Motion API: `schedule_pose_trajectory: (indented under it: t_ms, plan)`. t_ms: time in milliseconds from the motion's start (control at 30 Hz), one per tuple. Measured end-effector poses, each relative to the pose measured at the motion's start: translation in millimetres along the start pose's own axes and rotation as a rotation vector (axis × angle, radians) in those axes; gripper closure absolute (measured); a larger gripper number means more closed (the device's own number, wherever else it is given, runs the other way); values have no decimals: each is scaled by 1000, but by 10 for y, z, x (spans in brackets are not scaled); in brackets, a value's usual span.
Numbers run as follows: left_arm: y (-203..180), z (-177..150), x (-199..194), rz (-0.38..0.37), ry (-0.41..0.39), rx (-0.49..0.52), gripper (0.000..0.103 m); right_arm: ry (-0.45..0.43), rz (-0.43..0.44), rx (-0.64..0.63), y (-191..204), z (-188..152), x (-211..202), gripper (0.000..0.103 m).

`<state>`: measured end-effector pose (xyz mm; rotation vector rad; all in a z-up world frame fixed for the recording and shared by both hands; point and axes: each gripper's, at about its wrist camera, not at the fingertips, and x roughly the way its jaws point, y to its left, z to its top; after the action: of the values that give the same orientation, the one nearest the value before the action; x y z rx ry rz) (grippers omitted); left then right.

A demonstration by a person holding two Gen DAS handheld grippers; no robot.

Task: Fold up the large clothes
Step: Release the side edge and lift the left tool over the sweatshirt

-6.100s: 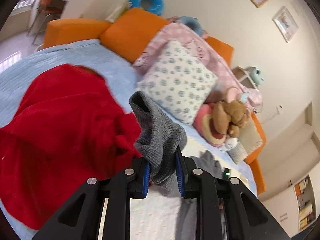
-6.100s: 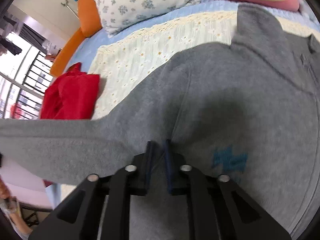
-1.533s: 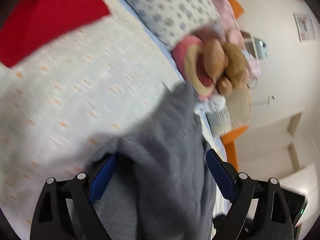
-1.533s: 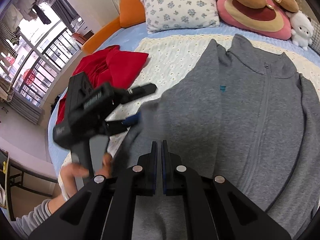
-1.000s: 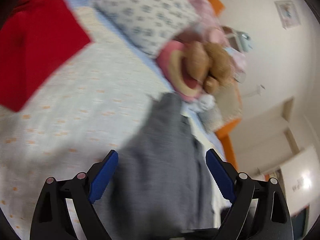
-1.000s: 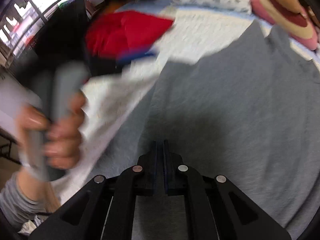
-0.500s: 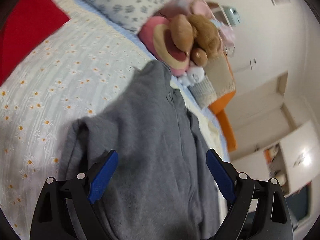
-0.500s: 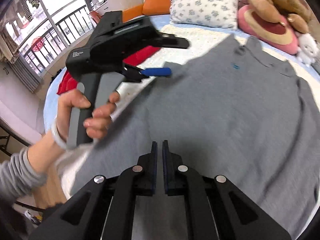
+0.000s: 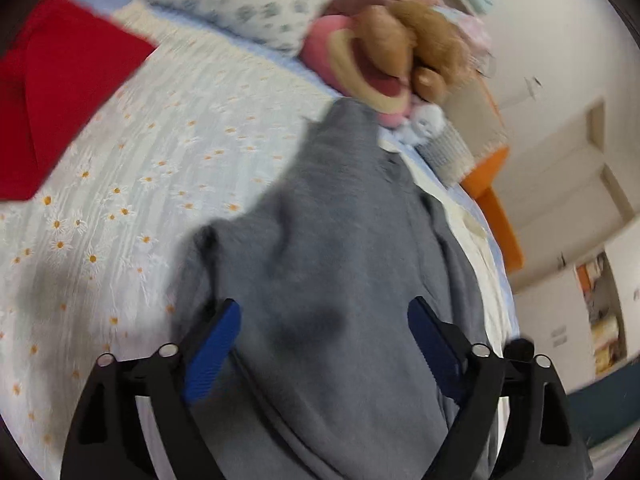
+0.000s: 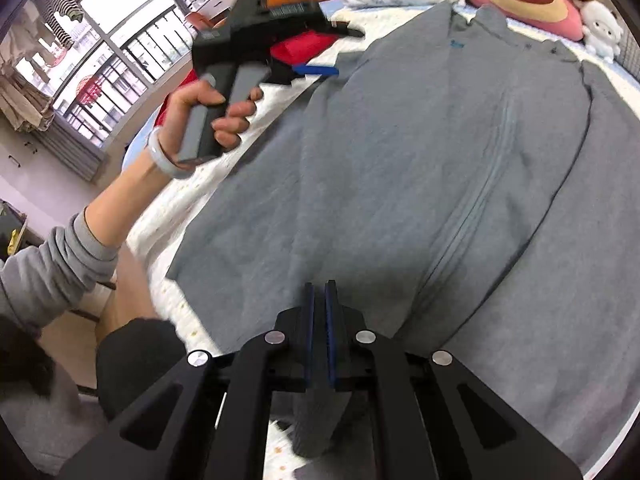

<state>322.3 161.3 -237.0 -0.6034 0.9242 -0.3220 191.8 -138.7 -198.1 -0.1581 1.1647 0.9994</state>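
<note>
One grey jacket (image 10: 420, 168) lies flat mid-bed; one red garment (image 9: 52, 92) lies toward the bed's far edge. Left gripper (image 9: 324, 320) fingers wide, closing slightly, nothing pinched. Right gripper (image 10: 318, 292) fingers closed, empty.

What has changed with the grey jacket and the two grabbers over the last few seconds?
The left gripper let go of the bunched grey sleeve it pinched six seconds ago; it is wide open above the grey jacket, its jaws closing slightly. The sleeve has been folded across the jacket. The right gripper stays shut near the hem; the red garment has not moved.
</note>
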Motion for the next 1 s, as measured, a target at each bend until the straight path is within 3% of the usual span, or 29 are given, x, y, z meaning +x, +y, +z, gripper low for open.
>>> schedule_pose_trajectory:
  t_ms: [200, 333, 400, 467, 600, 700, 833, 900, 967, 1000]
  plan:
    - [-648, -437, -203, -70, 102, 178, 12, 35, -62, -59, 187, -91, 242, 96]
    - [-860, -744, -194, -128, 208, 211, 12, -21, -44, -50, 207, -41, -14, 96]
    - [-881, -893, -165, -83, 241, 243, 12, -24, -36, -51, 220, -53, -96, 96]
    - [-844, -1038, -51, 21, 269, 282, 12, -10, -47, -60, 223, -116, -120, 96]
    - [-788, -1126, 75, 65, 279, 297, 10, 54, -79, -42, 138, -249, 89, 95]
    - [-909, -944, 19, 32, 265, 296, 10, 13, -79, -48, 171, -223, -18, 95]
    - [-1048, -355, 67, 60, 189, 305, 10, -88, -48, -22, 201, -233, -273, 90]
    - [-1053, 16, 183, 101, 161, 292, 10, -122, -45, -30, 259, -224, -317, 88]
    - [-1059, 437, 395, 236, 115, 311, 10, -145, -29, -39, 298, -226, -321, 85]
    - [-1055, 547, 474, 269, 107, 317, 10, -155, -16, -42, 319, -221, -328, 83]
